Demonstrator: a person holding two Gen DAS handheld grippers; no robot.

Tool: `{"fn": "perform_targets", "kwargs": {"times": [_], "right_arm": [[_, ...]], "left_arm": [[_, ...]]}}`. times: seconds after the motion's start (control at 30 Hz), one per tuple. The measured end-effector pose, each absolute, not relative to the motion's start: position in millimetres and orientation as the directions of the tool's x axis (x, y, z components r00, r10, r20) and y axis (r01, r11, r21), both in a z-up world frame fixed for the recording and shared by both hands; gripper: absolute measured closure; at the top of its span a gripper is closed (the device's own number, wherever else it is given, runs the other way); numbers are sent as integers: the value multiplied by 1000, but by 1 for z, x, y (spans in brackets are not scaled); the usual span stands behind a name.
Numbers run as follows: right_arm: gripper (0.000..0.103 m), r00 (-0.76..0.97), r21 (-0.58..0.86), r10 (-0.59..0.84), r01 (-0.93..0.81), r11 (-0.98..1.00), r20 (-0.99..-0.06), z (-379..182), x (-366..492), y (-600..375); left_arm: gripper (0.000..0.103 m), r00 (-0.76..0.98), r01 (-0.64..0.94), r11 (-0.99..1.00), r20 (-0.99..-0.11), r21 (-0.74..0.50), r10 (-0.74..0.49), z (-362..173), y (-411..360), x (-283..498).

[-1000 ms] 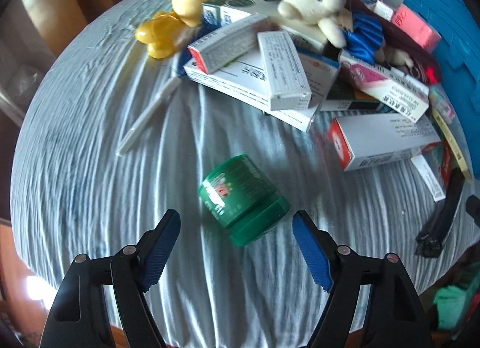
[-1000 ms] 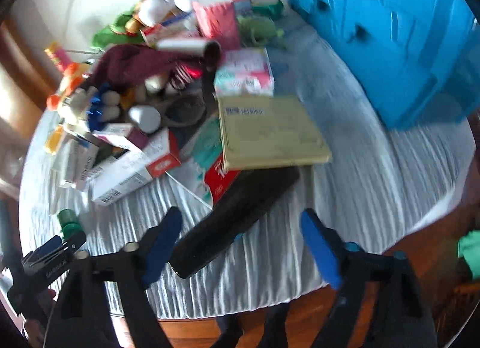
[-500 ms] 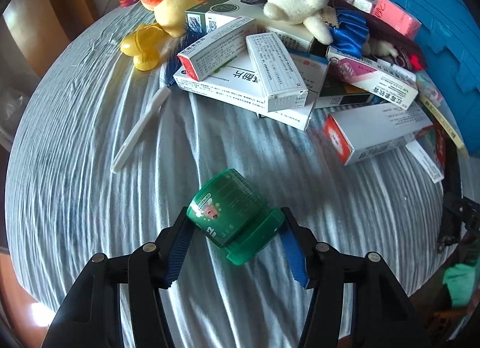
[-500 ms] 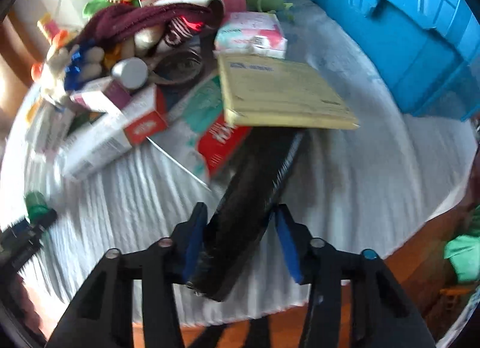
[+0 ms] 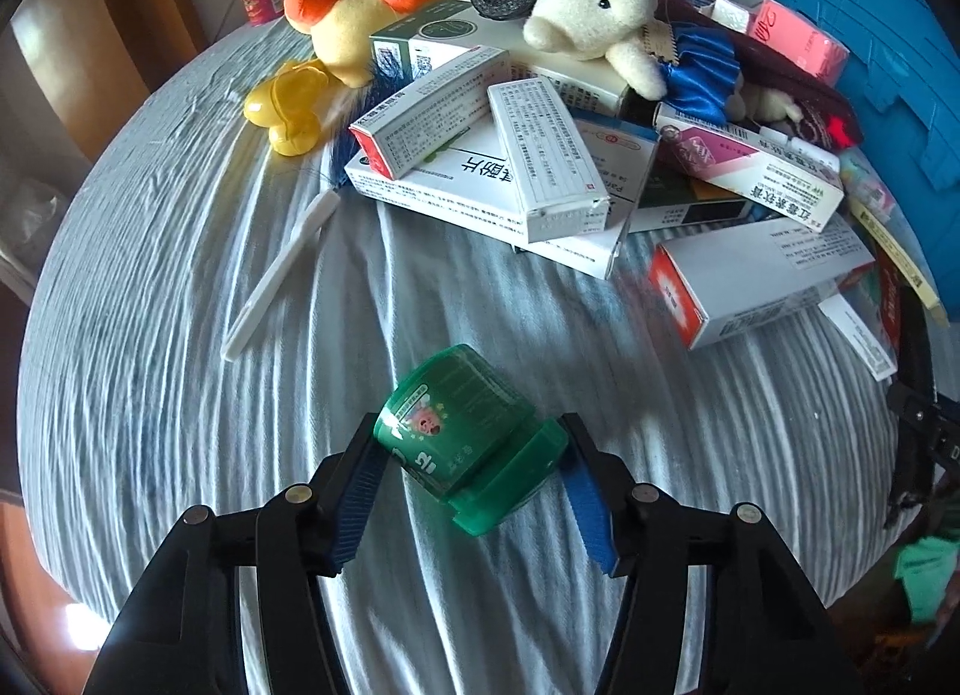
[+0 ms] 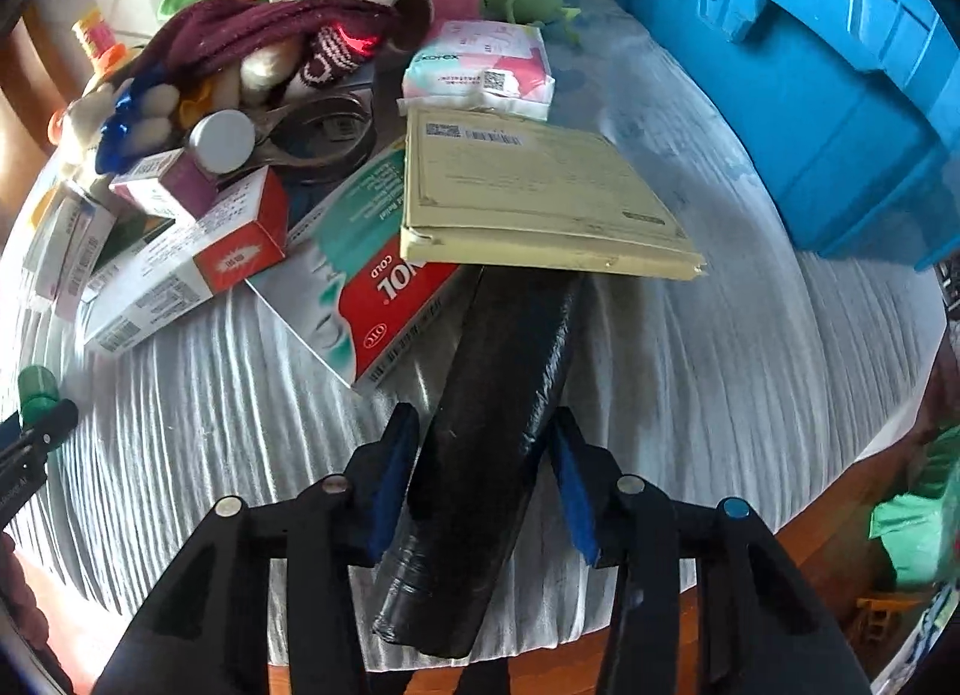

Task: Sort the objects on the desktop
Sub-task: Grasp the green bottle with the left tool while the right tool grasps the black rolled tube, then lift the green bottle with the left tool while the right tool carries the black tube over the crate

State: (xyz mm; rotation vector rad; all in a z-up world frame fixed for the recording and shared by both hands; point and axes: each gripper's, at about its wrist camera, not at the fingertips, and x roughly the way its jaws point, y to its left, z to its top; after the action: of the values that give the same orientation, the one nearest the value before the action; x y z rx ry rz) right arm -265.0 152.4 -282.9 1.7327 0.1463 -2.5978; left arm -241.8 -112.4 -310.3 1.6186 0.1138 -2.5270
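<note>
Green jar (image 5: 465, 443) on its side on the striped bench (image 5: 180, 347), clamped between left claw (image 5: 471, 488) pads. Black roll (image 6: 486, 455), far end under yellow envelope (image 6: 534, 197), pinched by right claw (image 6: 480, 479).

Cloth (image 5: 180, 335): pale, ribbed, covering the table.
Floor (image 6: 840, 545): brown wood, below the table edge.

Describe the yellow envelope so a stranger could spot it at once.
Start at the big blue crate on the right of the table. Just left of it lies a flat pale-yellow padded envelope, its near edge resting on the black roll. Only it is plain yellow with barcode labels.
</note>
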Motion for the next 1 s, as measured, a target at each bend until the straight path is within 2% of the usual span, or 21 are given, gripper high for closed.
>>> {"fn": "perform_targets", "kwargs": {"times": [0.2,0.27,0.3,0.4,0.43,0.63,1.0], "right_arm": [[58,-378,-69,34,80,-994,-925,-278,-265,150],[55,-376,-69,32,84,-994,-926,-276,-265,149],[51,-375,-69,32,86,-994,-927,-276,-265,149],[51,-374,-70,30,93,-993,-927,-273,-264,148],[60,-377,-71,30,96,-993,-926,-272,-263,149],[63,-370,25,-54,84,-996,-928,-260,-247,154],[69,-440,92,-152,154,-984,-885,-217,-237,126]], "left_arm": [[46,-408,170,-985,-909,18,-87,-309,-102,-241],[46,-410,168,-985,-907,25,-93,-310,-98,-238],[46,-410,162,-986,-907,31,-96,-310,-97,-238],[47,-401,147,-988,-911,38,-95,-308,-93,-238],[47,-400,148,-988,-912,32,-89,-307,-93,-238],[47,-438,142,-990,-895,19,-80,-291,-93,-229],[47,-535,108,-994,-844,-13,-47,-241,-114,-233]]}}
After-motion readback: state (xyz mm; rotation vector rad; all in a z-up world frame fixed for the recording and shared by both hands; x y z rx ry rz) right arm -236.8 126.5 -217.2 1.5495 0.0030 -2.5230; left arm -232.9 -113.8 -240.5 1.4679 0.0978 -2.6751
